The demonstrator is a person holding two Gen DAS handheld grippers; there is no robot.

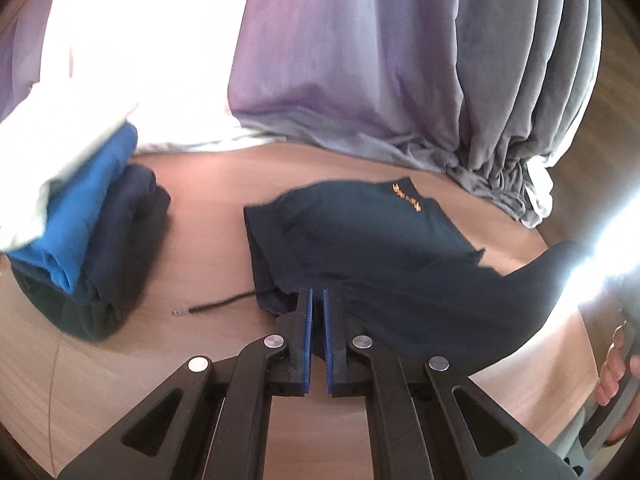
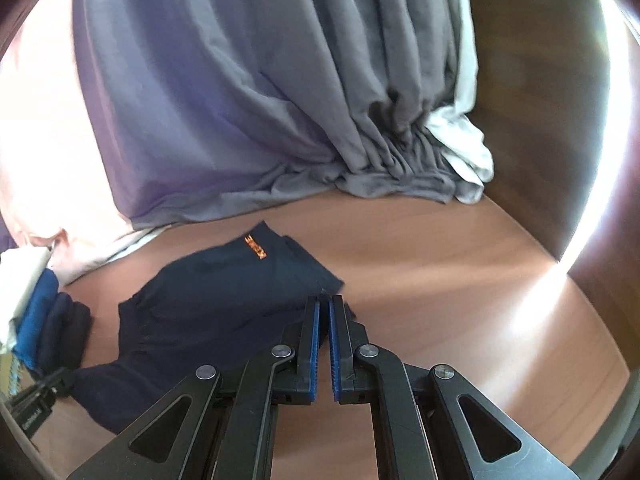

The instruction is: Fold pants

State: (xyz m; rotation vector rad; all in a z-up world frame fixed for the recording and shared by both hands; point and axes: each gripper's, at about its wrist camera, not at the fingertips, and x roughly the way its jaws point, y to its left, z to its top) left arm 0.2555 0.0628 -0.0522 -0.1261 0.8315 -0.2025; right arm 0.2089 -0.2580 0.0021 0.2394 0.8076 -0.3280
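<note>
Left wrist: our left gripper [image 1: 317, 300] pinches the dark pants [image 1: 360, 248] hem, rest draped on the counter [image 1: 208, 200]. Right wrist: right gripper [image 2: 324, 308] pinches another edge. Soft, light, floppy; we'd grab corners.

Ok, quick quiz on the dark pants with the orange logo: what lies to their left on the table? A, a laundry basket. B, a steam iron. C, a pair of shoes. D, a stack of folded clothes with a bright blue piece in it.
D: in the left wrist view a stack of folded clothes, bright blue over dark pieces, sits left of the dark pants on the wooden table.
</note>
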